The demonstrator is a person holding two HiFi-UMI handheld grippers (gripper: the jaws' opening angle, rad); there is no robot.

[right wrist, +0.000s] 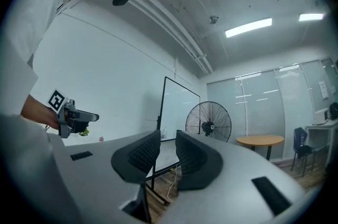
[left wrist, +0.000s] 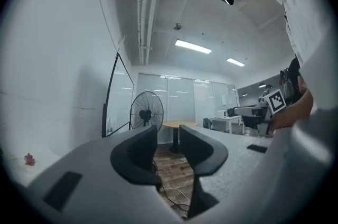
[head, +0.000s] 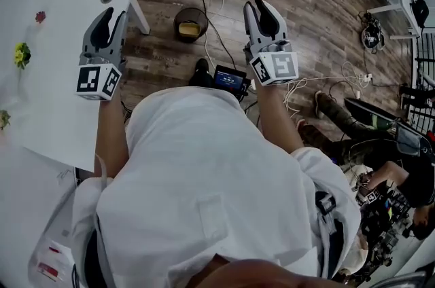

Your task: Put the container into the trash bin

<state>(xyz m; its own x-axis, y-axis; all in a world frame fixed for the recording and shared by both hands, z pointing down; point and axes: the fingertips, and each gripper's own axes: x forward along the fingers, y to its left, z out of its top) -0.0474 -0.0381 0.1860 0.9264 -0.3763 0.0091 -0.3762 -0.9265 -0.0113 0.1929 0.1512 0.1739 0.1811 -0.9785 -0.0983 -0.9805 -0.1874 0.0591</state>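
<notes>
Both are empty. The left hand-held gripper (head: 111, 16), over the bench (head: 61, 76), and the right hand-held gripper (head: 261, 7), over the floor, each hold their jaws slightly apart with nothing between them. Ahead of them and roughly between the two, the trash bin (head: 178, 20) stands on the floor with a yellowish thing (head: 190, 28) inside, probably the container. If so, the drop looks done. It would be wise to check that it lies wholly below the rim, and to keep both tools off the cable (head: 206, 35) just beside the bin.
</notes>
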